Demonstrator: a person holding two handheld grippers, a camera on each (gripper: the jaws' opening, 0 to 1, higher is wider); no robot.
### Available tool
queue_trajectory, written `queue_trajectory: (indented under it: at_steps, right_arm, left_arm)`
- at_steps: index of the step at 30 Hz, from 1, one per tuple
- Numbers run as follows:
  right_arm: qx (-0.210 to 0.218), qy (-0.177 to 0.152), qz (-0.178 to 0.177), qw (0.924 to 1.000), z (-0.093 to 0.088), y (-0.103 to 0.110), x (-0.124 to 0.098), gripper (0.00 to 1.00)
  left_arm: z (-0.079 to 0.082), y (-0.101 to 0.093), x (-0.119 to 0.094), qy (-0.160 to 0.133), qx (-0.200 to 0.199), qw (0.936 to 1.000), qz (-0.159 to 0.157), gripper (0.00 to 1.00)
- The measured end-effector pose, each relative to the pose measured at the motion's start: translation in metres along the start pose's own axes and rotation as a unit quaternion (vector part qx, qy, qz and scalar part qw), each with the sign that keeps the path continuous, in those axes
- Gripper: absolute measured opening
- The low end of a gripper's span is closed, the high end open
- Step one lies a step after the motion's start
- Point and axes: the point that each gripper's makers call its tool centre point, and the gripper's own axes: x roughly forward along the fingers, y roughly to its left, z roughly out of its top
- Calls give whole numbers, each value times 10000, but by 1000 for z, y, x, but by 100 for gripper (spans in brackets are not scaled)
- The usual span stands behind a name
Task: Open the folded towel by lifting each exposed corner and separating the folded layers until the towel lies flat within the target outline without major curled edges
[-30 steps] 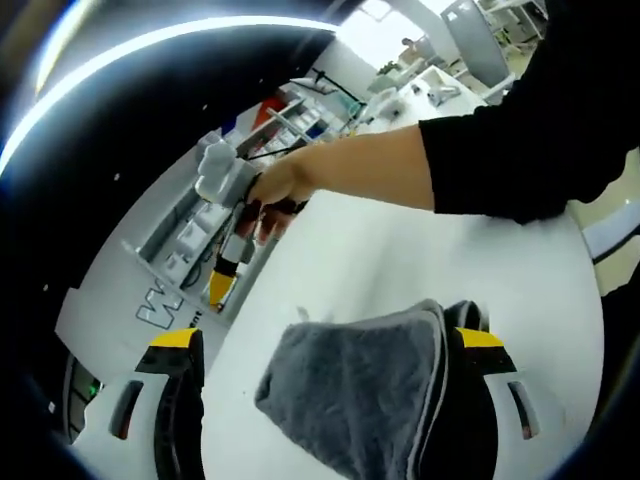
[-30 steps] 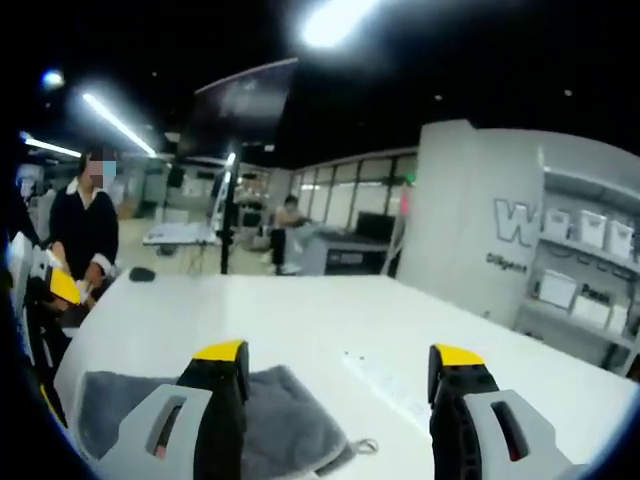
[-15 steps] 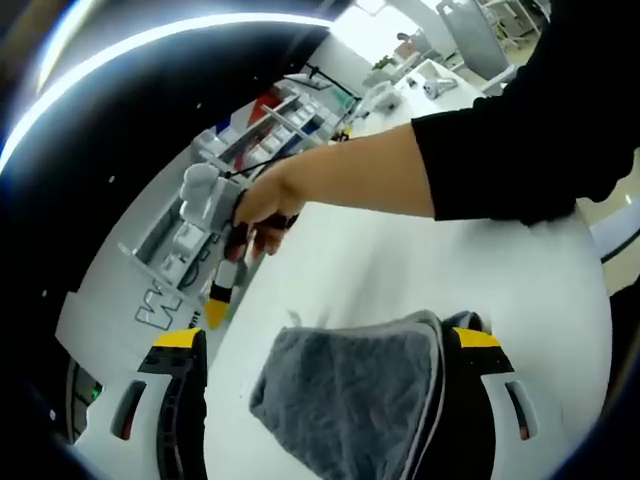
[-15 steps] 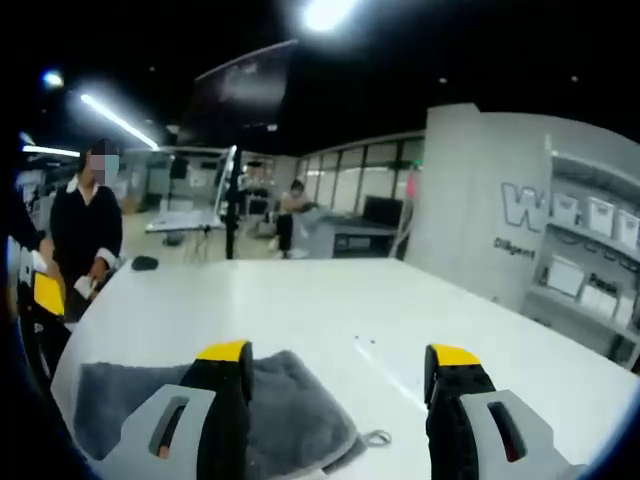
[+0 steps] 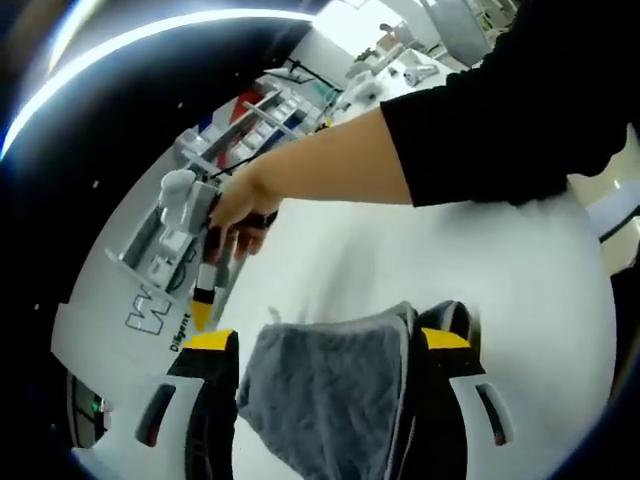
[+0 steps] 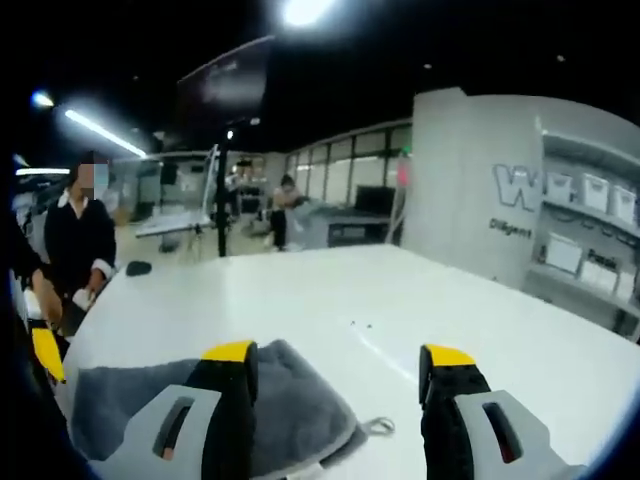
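Note:
A folded grey towel [image 5: 325,385] lies on the white table [image 5: 400,260], reaching up between the jaws of my left gripper [image 5: 327,345]. Those jaws stand partly drawn in, one on each side of the towel's edge, and are open. In the right gripper view the same towel [image 6: 130,390] lies flat at the lower left, partly behind the left jaw of my right gripper [image 6: 340,400], which is open with nothing between its fingers. A small loop tag [image 6: 378,428] sticks out of the towel's near corner. A hand holds the right gripper [image 5: 203,300] beyond the towel.
The person's bare forearm and black sleeve [image 5: 500,110] cross above the table. A grey wall with shelves of boxes [image 6: 590,250] stands to the right. People [image 6: 85,240] stand beyond the table's far left end. The yellow tip of the left gripper [image 6: 45,352] shows at the towel's left.
The left gripper's jaws have drawn closer together around the towel. The hand with the right gripper has drifted lower and leftward in the left gripper view. The towel still lies folded.

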Motion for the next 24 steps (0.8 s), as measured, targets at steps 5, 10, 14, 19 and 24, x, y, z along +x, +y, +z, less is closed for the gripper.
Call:
queue_trajectory:
  at_steps: [5, 10, 14, 19, 24]
  right_arm:
    - [74, 103, -1, 9999, -9, -3, 5, 60]
    - [467, 225, 1, 9987, -23, -8, 11, 62]
    - [888, 328, -64, 9955, -43, -15, 15, 50]
    - [897, 386, 36, 9952, -47, -7, 14, 51]
    - [975, 514, 56, 9939, -60, -6, 15, 51]
  left_arm:
    - [-9, 0, 1, 134, 12, 9999, -26, 60]
    - [-2, -7, -1, 89, -94, 9992, -382, 48]
    - [0, -10, -1, 82, -57, 9990, -439, 41]
    - [12, -45, 73, 134, -113, 9981, -587, 37]
    - [11, -46, 72, 167, -119, 9981, -589, 36]
